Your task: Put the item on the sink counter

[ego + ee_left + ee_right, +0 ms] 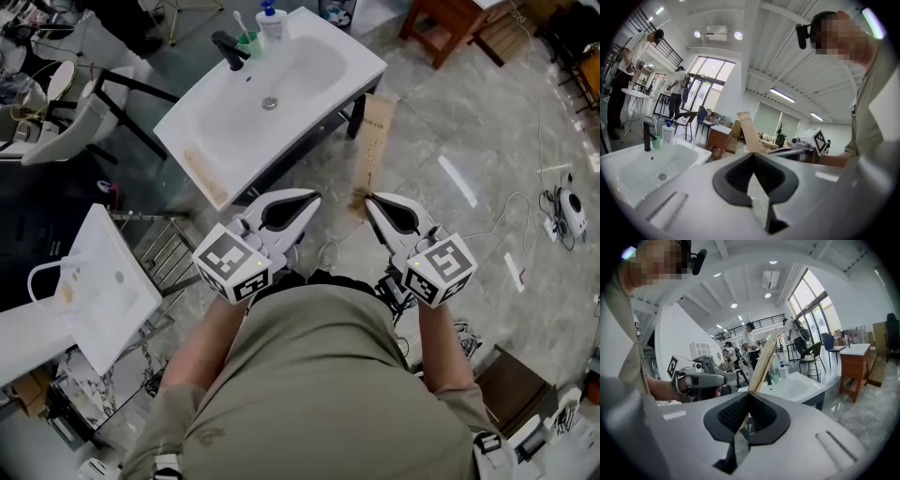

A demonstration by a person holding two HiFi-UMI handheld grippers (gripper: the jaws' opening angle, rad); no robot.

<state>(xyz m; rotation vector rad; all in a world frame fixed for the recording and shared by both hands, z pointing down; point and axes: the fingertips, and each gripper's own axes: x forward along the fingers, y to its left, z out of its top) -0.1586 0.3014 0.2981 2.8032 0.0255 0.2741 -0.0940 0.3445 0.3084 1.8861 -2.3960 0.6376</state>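
Observation:
The white sink counter (208, 155) stands ahead of me, with a black faucet (230, 49), a green cup (249, 42) and a blue-capped pump bottle (272, 21) at its back edge. My left gripper (311, 198) and right gripper (369, 199) are held close to my body, short of the counter's near corner. Both are shut, tips meeting, with nothing between the jaws. In the left gripper view the left gripper's (752, 154) jaws point past the basin (633, 164). From the right gripper view, the right gripper (749, 394) faces a leaning plank (764, 362). I see no loose item in either gripper.
A tan plank (372, 150) leans against the counter's right side, just beyond both tips. A second white basin (103, 281) on a metal rack sits at my left. A wooden table (450, 23) stands far right, and a cable with a small device (572, 211) lies on the floor.

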